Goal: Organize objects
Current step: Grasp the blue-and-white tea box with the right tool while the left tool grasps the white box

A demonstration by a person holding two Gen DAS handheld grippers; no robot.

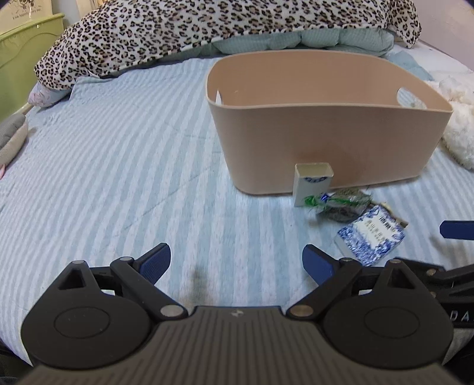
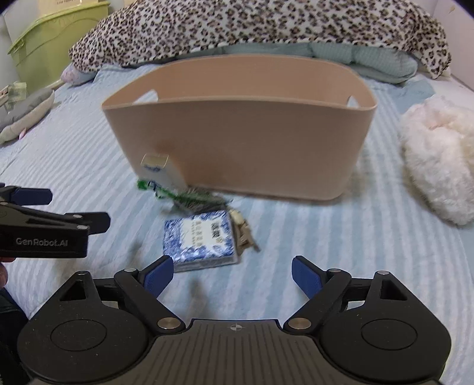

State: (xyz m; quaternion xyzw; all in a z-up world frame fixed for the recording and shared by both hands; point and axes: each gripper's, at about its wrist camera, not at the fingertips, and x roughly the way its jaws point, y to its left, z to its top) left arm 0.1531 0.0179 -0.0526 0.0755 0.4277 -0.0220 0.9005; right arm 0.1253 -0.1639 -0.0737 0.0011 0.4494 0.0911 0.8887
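On the bed (image 1: 118,154), covered by a pale blue striped sheet, a leopard-print blanket (image 1: 192,26) is heaped along the far edge over a quilted green duvet (image 1: 311,41). In front of it, toward the middle of the bed, stands a tan plastic bin (image 1: 326,139) with cut-out handles in its end walls. A fluffy white plush (image 2: 435,165) lies just right of the bin, near the bed's right edge. A green storage box (image 2: 56,44) sits beyond the far left corner.

The small things lie in a cluster against the bin's near wall. A blue-and-white patterned box (image 2: 201,240) lies flat, nearest the claws. Behind it is a crumpled green wrapper (image 2: 189,198), blurred. A small white carton (image 1: 312,185) stands upright, touching the bin wall. A small beige item (image 2: 243,231) lies at the patterned box's right side; it is too blurred to identify.

The right claw (image 2: 232,274) is spread wide and empty, with the patterned box just ahead of its left finger. The left claw (image 1: 237,260) is also wide and empty, over bare sheet, with the cluster ahead and to its right.
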